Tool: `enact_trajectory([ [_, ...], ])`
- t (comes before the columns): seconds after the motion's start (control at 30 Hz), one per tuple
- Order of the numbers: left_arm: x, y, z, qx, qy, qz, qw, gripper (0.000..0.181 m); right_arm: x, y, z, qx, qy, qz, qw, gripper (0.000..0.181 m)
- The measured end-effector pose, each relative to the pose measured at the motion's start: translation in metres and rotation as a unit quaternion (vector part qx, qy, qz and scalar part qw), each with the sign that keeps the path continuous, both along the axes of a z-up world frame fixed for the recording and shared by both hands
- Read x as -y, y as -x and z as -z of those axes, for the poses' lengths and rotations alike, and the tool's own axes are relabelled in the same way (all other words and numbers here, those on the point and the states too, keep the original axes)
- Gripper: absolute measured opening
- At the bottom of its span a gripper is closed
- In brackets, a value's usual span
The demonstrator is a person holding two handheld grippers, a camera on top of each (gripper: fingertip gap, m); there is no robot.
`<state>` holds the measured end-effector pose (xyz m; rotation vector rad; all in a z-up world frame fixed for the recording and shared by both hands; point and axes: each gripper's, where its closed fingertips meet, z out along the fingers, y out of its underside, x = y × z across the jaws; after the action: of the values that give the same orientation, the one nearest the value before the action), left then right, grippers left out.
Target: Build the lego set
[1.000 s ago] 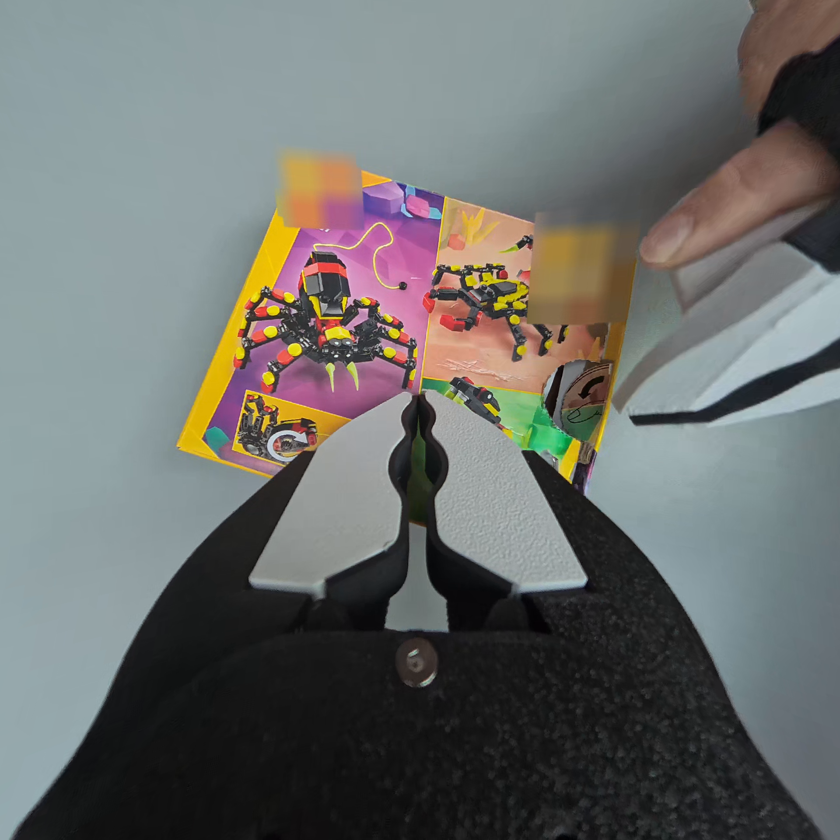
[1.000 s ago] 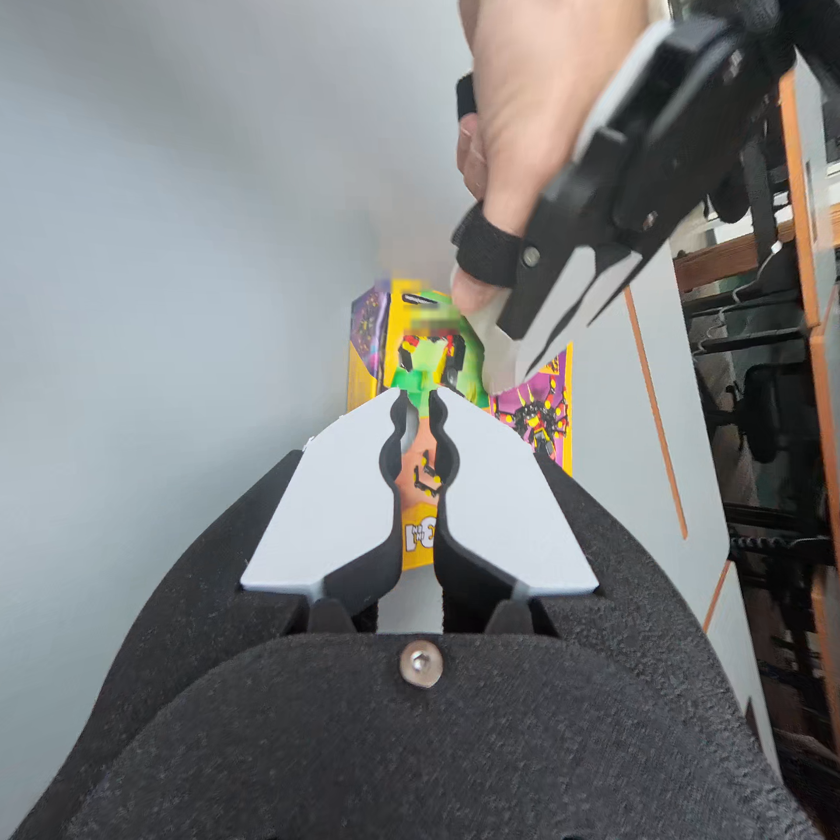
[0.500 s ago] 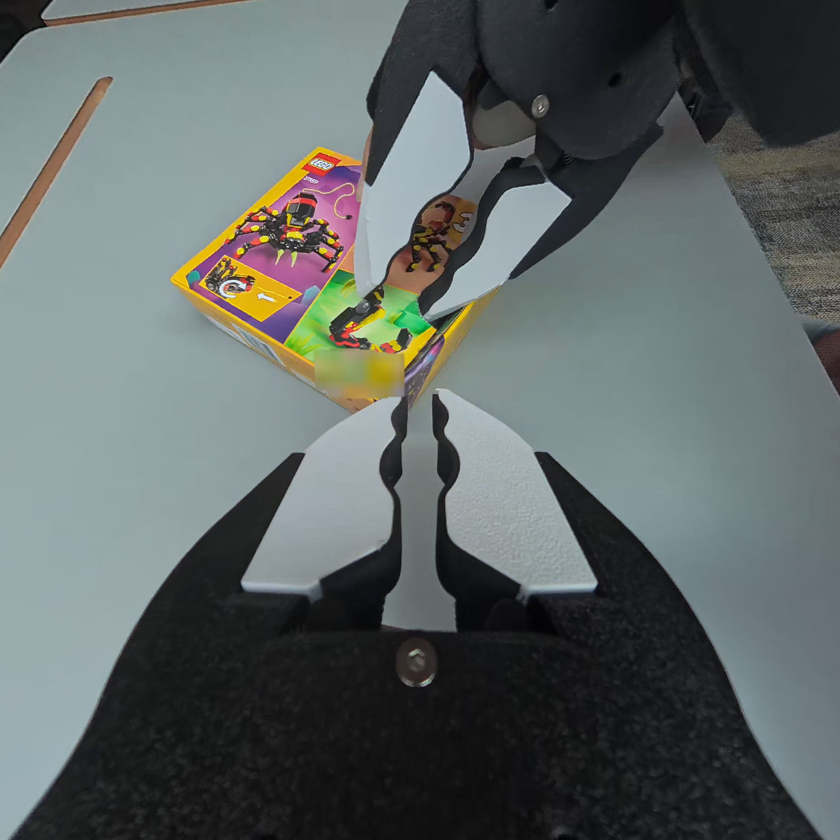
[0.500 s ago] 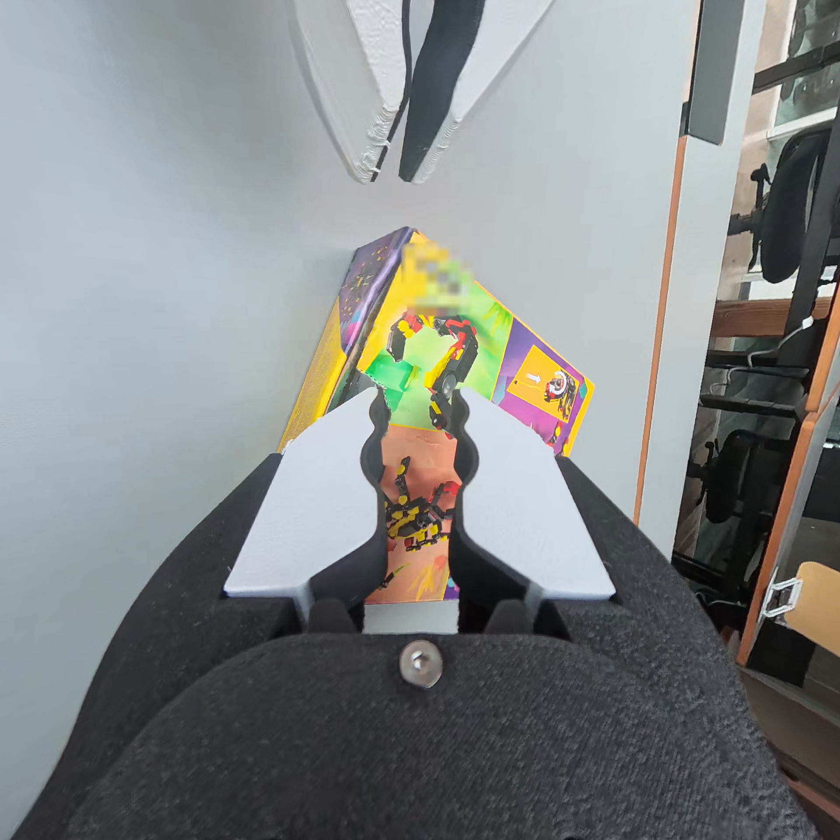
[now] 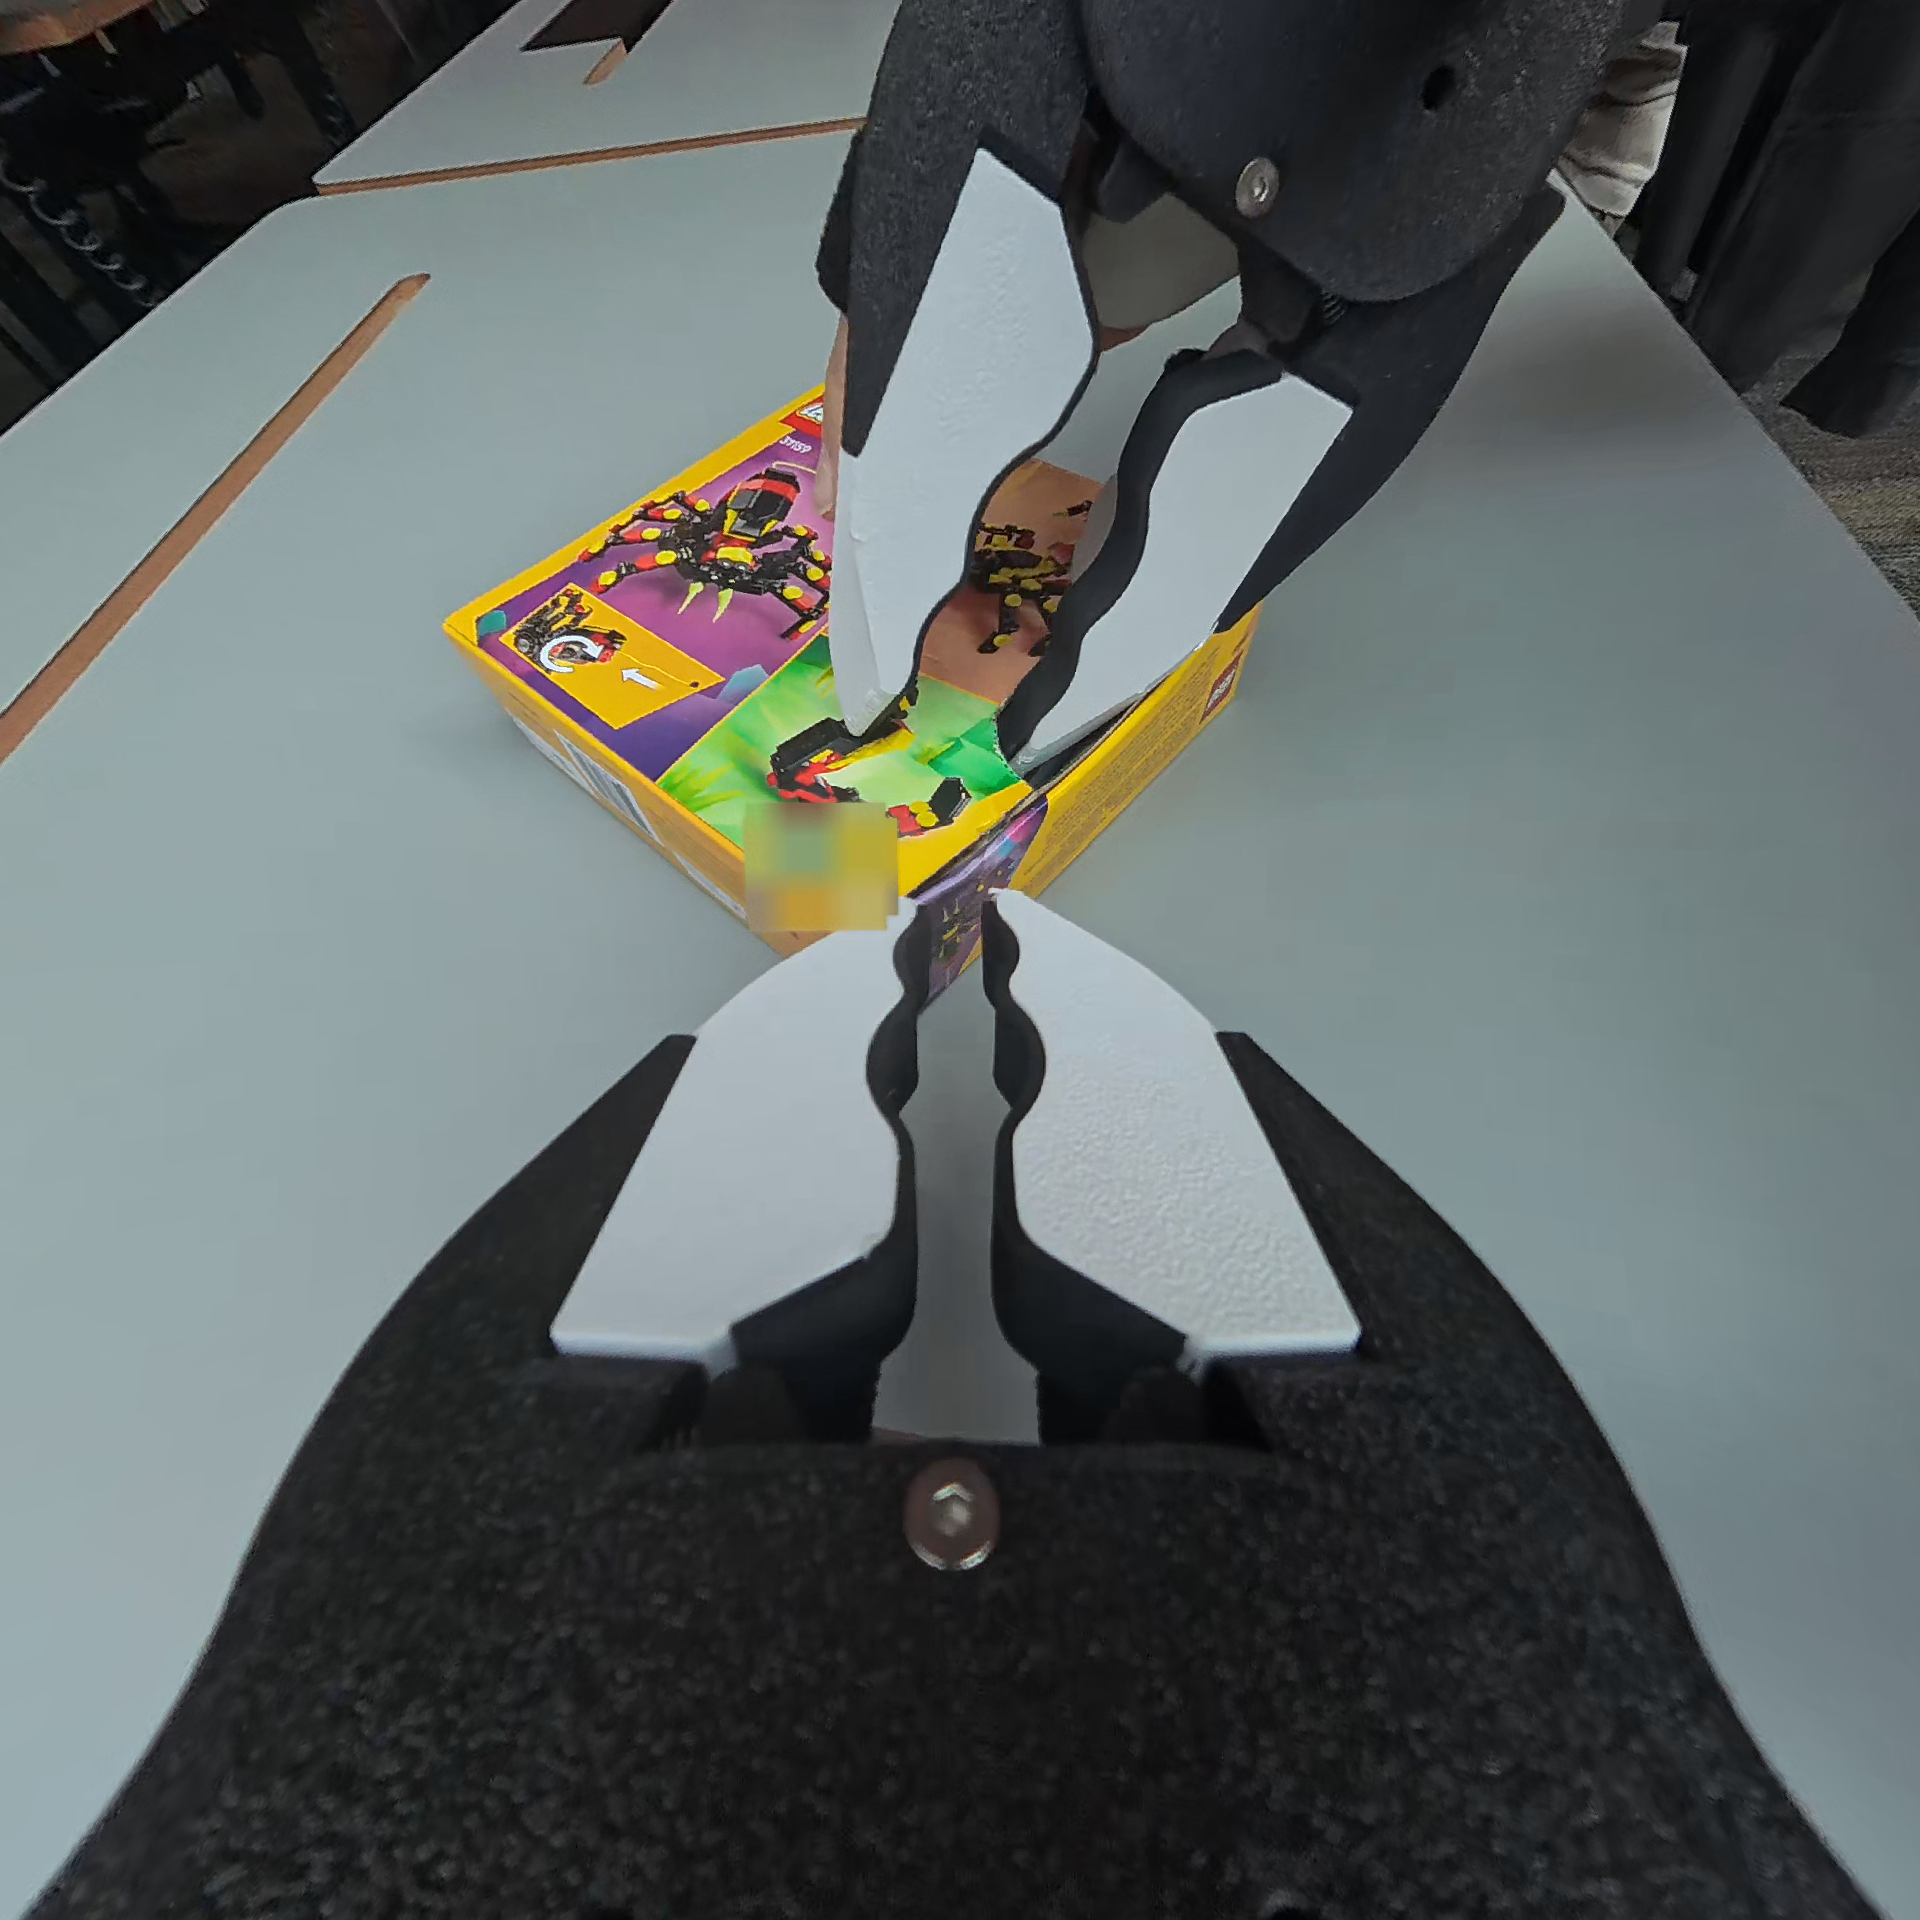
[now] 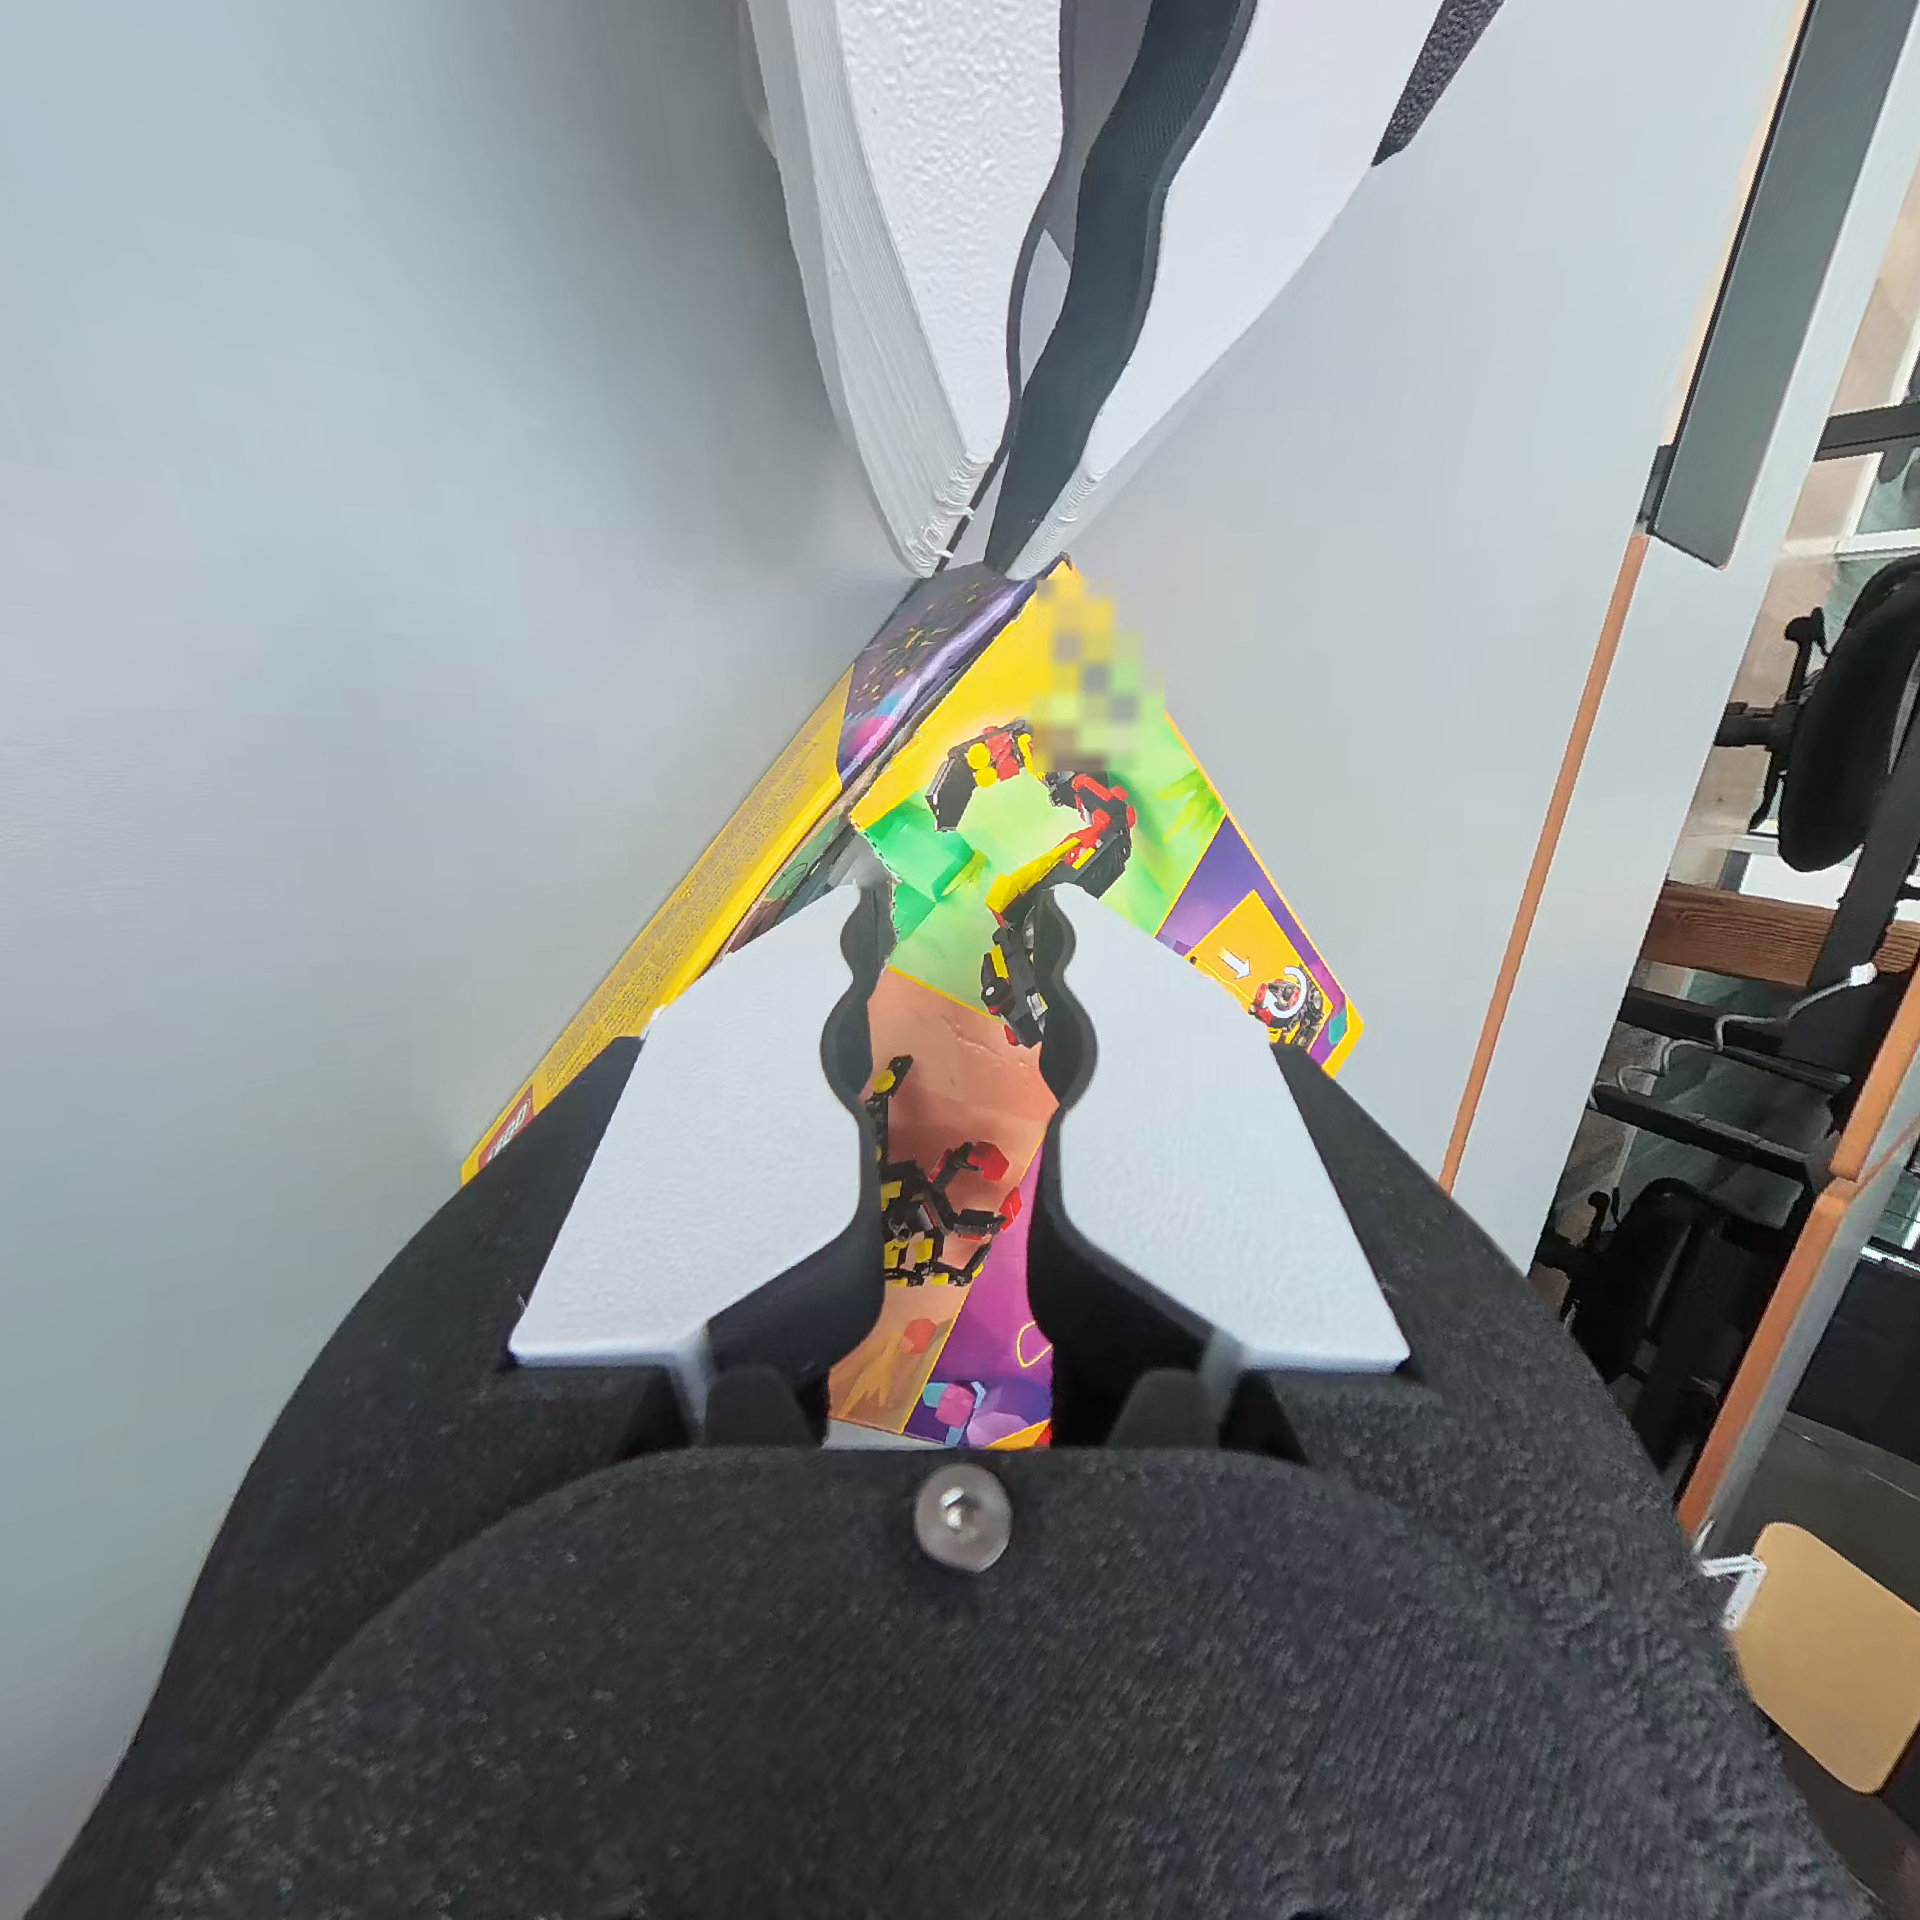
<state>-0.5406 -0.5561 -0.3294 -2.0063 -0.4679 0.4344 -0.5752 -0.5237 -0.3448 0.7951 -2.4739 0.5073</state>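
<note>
Flat on the pale grey desk (image 5: 312, 1039) lies the lego box (image 5: 665, 665), a yellow carton printed with black, red and yellow spider models on purple, orange and green panels. It sits toward the far middle of the desk, turned so that one corner points at the left gripper (image 5: 945, 914). That gripper is low over the desk with its tips just at this near corner of the box; its white fingers (image 5: 1122, 1122) stand only a narrow slit apart, with nothing between them, so it is nearly clenched and grips nothing.

The right gripper (image 5: 951, 717) comes down from the far side, and its jaws are spread. One finger tip rests on the green panel of the box top, while the other reaches the torn edge at the right side of the box, where the cardboard gapes and a dark slot shows. In the right wrist view the same gripper (image 6: 961, 894) straddles the printed top, with the box (image 6: 1226, 894) showing between its fingers, and the torn edge lies just by the left tip. Whether it presses the cardboard I cannot tell. Beyond the desk's far edge stand further grey tabletops (image 5: 644, 114) with brown rims.
</note>
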Motion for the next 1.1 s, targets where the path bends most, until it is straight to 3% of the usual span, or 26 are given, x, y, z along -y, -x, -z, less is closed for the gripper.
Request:
enact_trajectory([
  [0.2, 0.011, 0.028, -0.012, -0.030, -0.011, -0.039, 0.999, 0.008, 0.001, -0.002, -0.005, -0.002, 0.013, 0.022, 1.000, 0.035],
  [0.33, 0.004, 0.035, -0.001, 0.093, -0.062, -0.010, 0.994, 0.007, 0.005, -0.003, -0.004, 0.000, -0.004, -0.006, 1.000, 0.039],
  [0.43, 0.004, 0.036, 0.000, 0.112, -0.064, -0.002, 0.992, 0.006, 0.009, -0.001, 0.001, 0.001, -0.020, -0.021, 1.000, 0.039],
  [0.6, 0.009, 0.039, 0.000, 0.116, -0.067, -0.010, 0.991, 0.004, 0.016, 0.002, 0.001, -0.038, -0.021, -0.039, 0.998, 0.040],
  [0.73, 0.014, 0.047, 0.000, 0.107, -0.063, -0.029, 0.992, 0.004, 0.023, 0.008, -0.010, -0.132, 0.036, -0.055, 0.989, 0.038],
  [0.97, 0.015, 0.048, -0.001, 0.117, -0.075, -0.023, 0.990, 0.004, 0.018, 0.007, -0.010, -0.025, 0.052, 0.037, 0.998, 0.031],
  [1.1, 0.015, 0.049, 0.000, 0.119, -0.076, -0.026, 0.990, 0.004, 0.020, 0.003, -0.005, -0.065, 0.033, -0.015, 0.997, 0.021],
])
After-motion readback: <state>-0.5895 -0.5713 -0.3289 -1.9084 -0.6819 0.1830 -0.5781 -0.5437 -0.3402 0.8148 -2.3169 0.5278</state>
